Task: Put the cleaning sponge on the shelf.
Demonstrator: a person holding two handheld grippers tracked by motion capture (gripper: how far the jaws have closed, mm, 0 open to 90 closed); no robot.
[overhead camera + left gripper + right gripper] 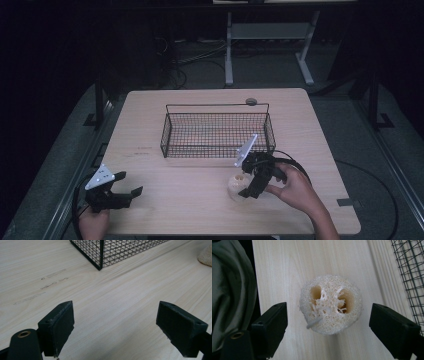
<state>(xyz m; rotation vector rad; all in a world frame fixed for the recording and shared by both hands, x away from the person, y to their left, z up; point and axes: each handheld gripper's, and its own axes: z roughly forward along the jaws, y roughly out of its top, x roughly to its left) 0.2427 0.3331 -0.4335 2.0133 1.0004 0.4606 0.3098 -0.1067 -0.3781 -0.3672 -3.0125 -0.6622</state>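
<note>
A round, cream loofah slice (330, 305) with two holes and a short string loop lies flat on the wooden table (200, 200). My right gripper (329, 315) hangs open just above it, one jaw on each side, neither touching. In the high view the loofah (235, 186) sits near the front of the table, partly under the right gripper (244, 182). My left gripper (131, 183) rests at the front left, open over bare wood (115, 315). The loofah's edge (206, 256) shows far right in the left gripper view.
A black wire basket (217, 131) stands in the middle of the table, just behind the right gripper; its corner (100, 255) and side (412, 277) are near. Grey cloth (232, 290) of the person's clothing lies past the table's front edge.
</note>
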